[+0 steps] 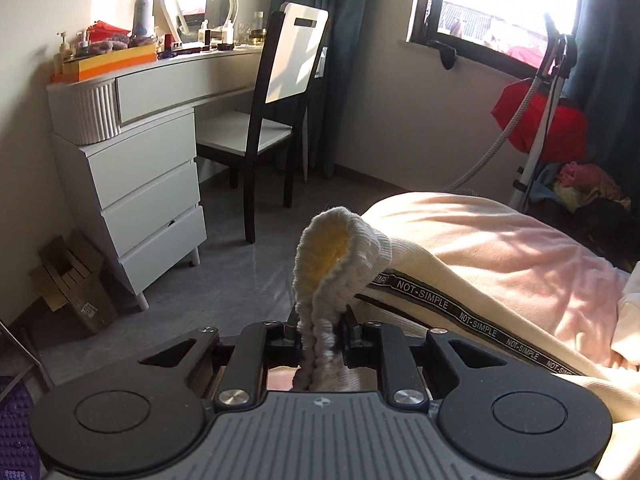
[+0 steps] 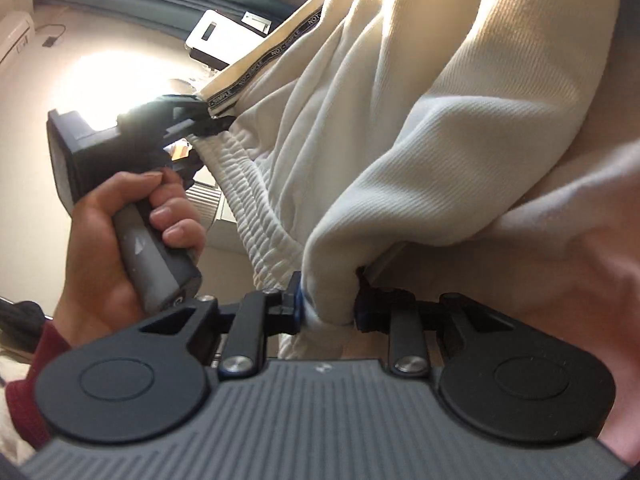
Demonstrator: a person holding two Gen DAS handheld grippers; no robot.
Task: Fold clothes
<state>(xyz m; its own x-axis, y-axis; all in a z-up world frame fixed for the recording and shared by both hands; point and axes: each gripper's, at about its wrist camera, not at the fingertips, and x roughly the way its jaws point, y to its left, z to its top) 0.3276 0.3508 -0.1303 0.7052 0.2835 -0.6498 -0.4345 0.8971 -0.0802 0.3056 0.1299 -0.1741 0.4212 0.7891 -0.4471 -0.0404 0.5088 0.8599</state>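
A pair of cream sweatpants (image 1: 440,240) with a black "NOT-SIMPLE" side stripe (image 1: 476,320) hangs between my two grippers above a pink bed. My left gripper (image 1: 320,332) is shut on the ribbed elastic waistband (image 1: 332,248), which bunches up above the fingers. In the right wrist view the left gripper (image 2: 212,120) shows at the left, clamping the waistband end by the stripe (image 2: 276,56). My right gripper (image 2: 326,300) is shut on a thick fold of the sweatpants (image 2: 400,140) next to the waistband (image 2: 260,208).
A white dresser and vanity (image 1: 148,184) with bottles stands at left, a black-and-white chair (image 1: 280,92) beside it. The pink bed (image 1: 540,256) lies at right. A garment steamer stand (image 1: 544,120) and red cloth are by the window. A cardboard box (image 1: 72,284) sits on the floor.
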